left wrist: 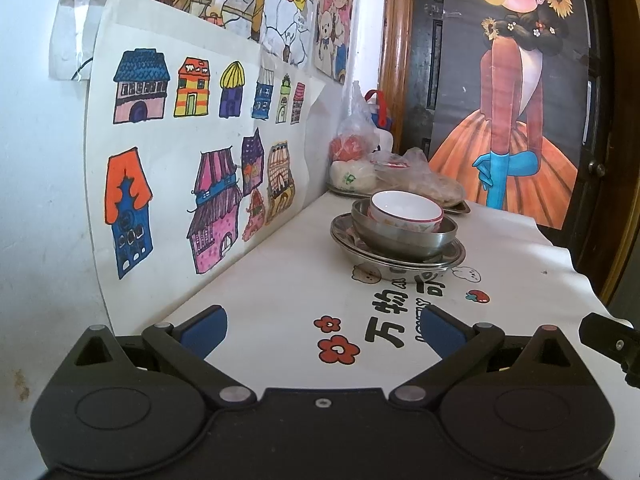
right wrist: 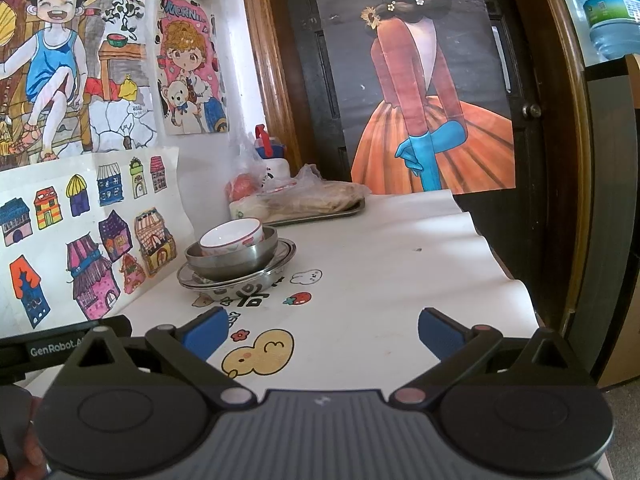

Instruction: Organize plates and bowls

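A white ceramic bowl with a red rim (left wrist: 405,211) sits inside a steel bowl (left wrist: 404,236), which sits on a steel plate (left wrist: 400,258) on the white table. The same stack shows in the right wrist view: white bowl (right wrist: 232,236), steel bowl (right wrist: 232,260), steel plate (right wrist: 240,278). My left gripper (left wrist: 326,332) is open and empty, well short of the stack. My right gripper (right wrist: 324,334) is open and empty, to the right of and nearer than the stack.
A metal tray (right wrist: 320,216) with bagged food stands at the back by the wall (left wrist: 40,160). The printed tablecloth (right wrist: 380,280) hangs over the right edge. A dark door (right wrist: 520,160) is behind. The left gripper's body (right wrist: 60,346) shows at my right view's left.
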`<state>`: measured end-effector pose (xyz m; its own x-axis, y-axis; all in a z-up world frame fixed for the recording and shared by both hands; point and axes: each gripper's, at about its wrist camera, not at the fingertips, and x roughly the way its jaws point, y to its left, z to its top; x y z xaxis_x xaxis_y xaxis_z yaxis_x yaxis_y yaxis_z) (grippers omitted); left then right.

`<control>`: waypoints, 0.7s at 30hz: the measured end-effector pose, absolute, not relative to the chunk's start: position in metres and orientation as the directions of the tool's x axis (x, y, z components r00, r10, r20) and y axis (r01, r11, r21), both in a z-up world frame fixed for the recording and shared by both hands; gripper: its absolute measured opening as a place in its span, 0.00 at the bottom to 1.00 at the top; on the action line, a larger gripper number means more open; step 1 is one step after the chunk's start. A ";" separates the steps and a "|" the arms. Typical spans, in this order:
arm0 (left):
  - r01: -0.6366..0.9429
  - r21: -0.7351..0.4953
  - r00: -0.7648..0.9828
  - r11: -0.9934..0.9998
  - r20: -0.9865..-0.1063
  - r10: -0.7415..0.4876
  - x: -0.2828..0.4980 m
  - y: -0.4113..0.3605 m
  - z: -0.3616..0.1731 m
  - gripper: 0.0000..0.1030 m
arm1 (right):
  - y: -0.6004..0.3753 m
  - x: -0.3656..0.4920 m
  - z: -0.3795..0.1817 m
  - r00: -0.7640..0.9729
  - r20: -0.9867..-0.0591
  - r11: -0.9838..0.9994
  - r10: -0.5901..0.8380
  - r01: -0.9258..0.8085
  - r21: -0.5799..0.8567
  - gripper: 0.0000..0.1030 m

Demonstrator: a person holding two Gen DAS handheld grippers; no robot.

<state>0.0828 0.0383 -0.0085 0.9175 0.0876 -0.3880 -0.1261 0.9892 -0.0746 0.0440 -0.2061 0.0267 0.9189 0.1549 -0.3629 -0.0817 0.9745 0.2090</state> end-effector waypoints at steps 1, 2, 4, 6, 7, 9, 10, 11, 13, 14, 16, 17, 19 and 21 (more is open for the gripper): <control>-0.126 -0.074 0.918 0.989 -0.387 0.088 0.082 0.038 -0.009 0.99 | -0.206 0.044 0.028 0.919 -0.362 0.975 0.154 -0.082 0.209 1.00; -0.126 -0.074 0.918 0.989 -0.386 0.088 0.082 0.038 -0.008 0.99 | -0.205 0.043 0.028 0.920 -0.361 0.975 0.154 -0.081 0.208 1.00; -0.126 -0.074 0.918 0.989 -0.386 0.088 0.082 0.038 -0.008 0.99 | -0.205 0.043 0.029 0.920 -0.360 0.975 0.156 -0.084 0.208 1.00; -0.126 -0.073 0.918 0.989 -0.387 0.088 0.082 0.038 -0.009 0.99 | -0.205 0.043 0.029 0.920 -0.360 0.975 0.156 -0.083 0.208 1.00; -0.125 -0.073 0.918 0.989 -0.388 0.088 0.082 0.039 -0.008 0.99 | -0.205 0.043 0.029 0.920 -0.360 0.975 0.156 -0.083 0.208 1.00; -0.126 -0.074 0.918 0.989 -0.386 0.089 0.082 0.038 -0.008 0.99 | -0.205 0.043 0.029 0.920 -0.358 0.974 0.156 -0.084 0.209 1.00; -0.126 -0.074 0.918 0.989 -0.386 0.088 0.082 0.039 -0.008 0.99 | -0.205 0.043 0.029 0.920 -0.358 0.974 0.156 -0.084 0.209 1.00; -0.126 -0.073 0.918 0.989 -0.387 0.089 0.082 0.039 -0.008 0.99 | -0.205 0.042 0.029 0.921 -0.358 0.974 0.156 -0.084 0.209 1.00; -0.128 -0.074 0.919 0.989 -0.385 0.090 0.082 0.039 -0.008 0.99 | -0.205 0.042 0.029 0.921 -0.358 0.974 0.157 -0.085 0.209 1.00; -0.128 -0.075 0.919 0.989 -0.385 0.089 0.082 0.039 -0.008 0.99 | -0.205 0.042 0.029 0.921 -0.357 0.974 0.156 -0.085 0.209 1.00; -0.127 -0.074 0.919 0.989 -0.385 0.089 0.082 0.039 -0.008 0.99 | -0.205 0.042 0.029 0.921 -0.357 0.974 0.157 -0.085 0.209 1.00; -0.127 -0.074 0.919 0.989 -0.384 0.090 0.081 0.040 -0.008 0.99 | -0.204 0.042 0.030 0.921 -0.356 0.974 0.157 -0.085 0.209 1.00; -0.127 -0.073 0.919 0.989 -0.383 0.090 0.081 0.040 -0.007 0.99 | -0.203 0.042 0.030 0.922 -0.355 0.974 0.156 -0.085 0.209 1.00; -0.128 -0.073 0.919 0.989 -0.382 0.091 0.081 0.040 -0.007 0.99 | -0.203 0.042 0.031 0.922 -0.354 0.974 0.157 -0.085 0.209 1.00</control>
<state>0.0809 0.0399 -0.0069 0.9195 0.0908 -0.3825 -0.1279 0.9891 -0.0726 0.0416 -0.2035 0.0308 0.9221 0.1565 -0.3539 -0.0852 0.9742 0.2090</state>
